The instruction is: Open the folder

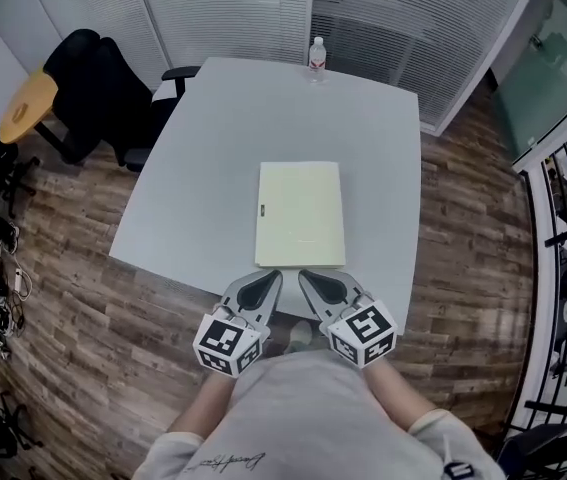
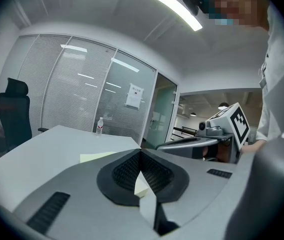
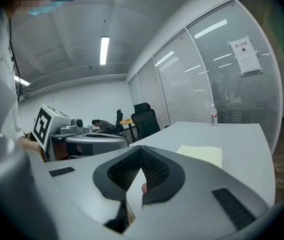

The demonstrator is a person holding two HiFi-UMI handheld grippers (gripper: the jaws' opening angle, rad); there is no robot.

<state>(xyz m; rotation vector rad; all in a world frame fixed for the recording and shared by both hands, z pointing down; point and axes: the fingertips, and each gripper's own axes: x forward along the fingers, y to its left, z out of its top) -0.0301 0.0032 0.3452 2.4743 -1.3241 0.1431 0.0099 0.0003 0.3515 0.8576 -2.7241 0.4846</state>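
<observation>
Pale yellow and closed, the folder [image 1: 300, 214] is lying flat on the grey table [image 1: 213, 138], just ahead of both grippers. The left gripper [image 1: 271, 276] is hovering clenched and empty, and the right gripper [image 1: 305, 276] likewise, probably poised for the near edge. The folder's long axis is pointing straight away from them.

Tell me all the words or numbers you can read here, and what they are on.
Nothing here can be read clearly.
Wall notice: print too small to read.
Bottle label: too small to read.
Folder, small mark by its left edge: too small to read.
Shirt handwriting-style script: too blurred to read.
Marker cube: black-and-white square pattern, no words.
</observation>
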